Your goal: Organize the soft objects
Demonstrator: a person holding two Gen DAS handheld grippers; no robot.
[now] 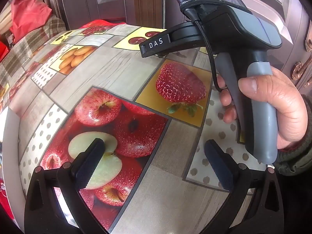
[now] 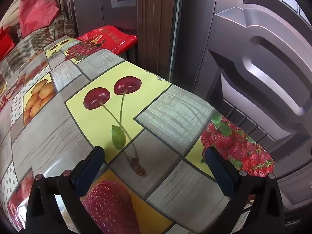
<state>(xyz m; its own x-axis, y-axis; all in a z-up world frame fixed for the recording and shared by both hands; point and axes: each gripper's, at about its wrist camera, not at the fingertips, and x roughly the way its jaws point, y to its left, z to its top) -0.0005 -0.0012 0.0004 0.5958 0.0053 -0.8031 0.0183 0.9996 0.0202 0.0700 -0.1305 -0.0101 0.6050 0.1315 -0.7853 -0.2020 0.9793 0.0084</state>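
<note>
the likeliest soft objects in sight are the red bag (image 1: 29,13) at the upper left of the left wrist view, resting on a plaid cloth (image 1: 29,44), and a flat red packet (image 2: 109,39) near the top centre of the right wrist view, just past the far edge of the table (image 2: 175,105). none lies on the fruit-print tabletop near either tool. both sit far ahead and to the left of both grippers; by my reading the packet is the nearer one, and its long axis runs left to right in frame.

the left gripper (image 1: 154,163) hovers over the printed apples, jaws spread wide, holding nothing. the right gripper (image 2: 154,169) is likewise wide apart and empty, held in the person's right hand (image 1: 273,107) at the right of the left view.

nothing stands on the cloth between grippers and targets; a door (image 2: 253,58) flanks the right.
</note>
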